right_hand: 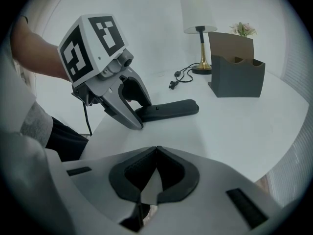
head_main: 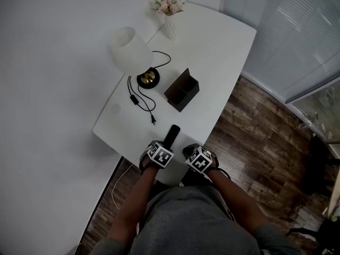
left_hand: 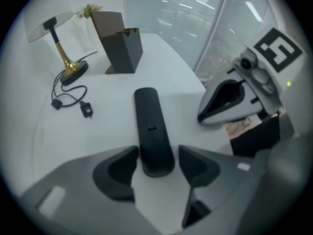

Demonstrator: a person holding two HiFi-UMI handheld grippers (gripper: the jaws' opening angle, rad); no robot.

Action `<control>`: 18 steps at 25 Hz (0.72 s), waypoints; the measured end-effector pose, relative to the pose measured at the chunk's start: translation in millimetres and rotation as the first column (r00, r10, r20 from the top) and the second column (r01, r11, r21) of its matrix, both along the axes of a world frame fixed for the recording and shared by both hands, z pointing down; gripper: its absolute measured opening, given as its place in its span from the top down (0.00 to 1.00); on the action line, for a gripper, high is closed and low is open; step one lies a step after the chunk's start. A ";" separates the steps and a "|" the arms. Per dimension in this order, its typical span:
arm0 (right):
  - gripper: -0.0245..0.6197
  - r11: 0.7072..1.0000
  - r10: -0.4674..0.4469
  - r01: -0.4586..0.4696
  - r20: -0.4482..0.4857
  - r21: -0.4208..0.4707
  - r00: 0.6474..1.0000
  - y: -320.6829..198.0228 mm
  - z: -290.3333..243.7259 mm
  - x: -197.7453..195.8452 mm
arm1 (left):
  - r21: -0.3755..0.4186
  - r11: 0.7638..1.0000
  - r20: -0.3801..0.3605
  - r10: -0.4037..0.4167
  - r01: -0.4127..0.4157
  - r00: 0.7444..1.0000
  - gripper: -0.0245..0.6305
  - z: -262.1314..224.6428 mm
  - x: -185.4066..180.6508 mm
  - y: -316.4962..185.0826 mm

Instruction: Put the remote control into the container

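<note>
Grippers: two, one in each hand, side by side at the near end of the table. Left gripper [left_hand: 156, 166] points steeply down with its jaws spread wide. The near end of the remote control [left_hand: 150, 126] lies between the pads, with a gap showing on the right side, so it is not clamped. Right gripper [right_hand: 155, 173] sits just beside the left, jaws shut together with nothing between them, over bare tabletop near the edge. Remote control: one, black, long and slim, lying flat on the table with its far end aimed toward the container [head_main: 181, 90]. Container: one, a dark open-topped box with a taller back panel, upright, apart from the remote and further up the table. Lamp [head_main: 133, 52]: one, white shade on a brass stem and a round dark base, standing just left of the container. Cord [head_main: 139, 99]: one, black, looping from the lamp base toward the remote, with an inline switch and a plug lying loose on the tabletop. Vase [head_main: 169, 25]: one, white, holding pale pink flowers at the far end. Table [head_main: 223, 52]: white, smooth, with rounded corners, set against a plain white wall [head_main: 48, 89]. Floor [head_main: 260, 137]: dark wood planks. Blinds [head_main: 287, 31]: pale slats along the right side of the room.
</note>
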State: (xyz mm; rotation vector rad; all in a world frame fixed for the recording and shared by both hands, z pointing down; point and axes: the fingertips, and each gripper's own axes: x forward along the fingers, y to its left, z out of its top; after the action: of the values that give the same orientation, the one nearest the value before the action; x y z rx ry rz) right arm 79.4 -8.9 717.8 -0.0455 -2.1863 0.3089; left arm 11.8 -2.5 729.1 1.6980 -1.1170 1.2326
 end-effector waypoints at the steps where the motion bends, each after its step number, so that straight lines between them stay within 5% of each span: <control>1: 0.94 1.000 0.000 0.000 0.000 0.000 1.000 0.1 0.0 -0.1 | -0.006 1.000 -0.001 0.003 -0.003 1.000 0.55 0.5 -0.3 -0.4; 11: 0.94 1.000 0.006 -0.006 0.004 0.005 1.000 0.4 -1.2 -0.1 | -0.041 0.999 -0.009 0.003 -0.003 1.000 0.55 -2.6 -3.0 -1.1; 18: 0.94 1.000 0.007 -0.007 0.003 0.007 1.000 1.0 -1.3 -0.3 | -0.027 1.000 -0.020 -0.001 0.000 1.000 0.65 -1.6 -3.0 -1.6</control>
State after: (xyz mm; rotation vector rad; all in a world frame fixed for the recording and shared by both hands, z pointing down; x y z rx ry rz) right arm 79.1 -7.9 716.5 -0.0344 -2.1907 0.3047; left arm 8.8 -4.1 727.5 1.6862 -1.0841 1.2222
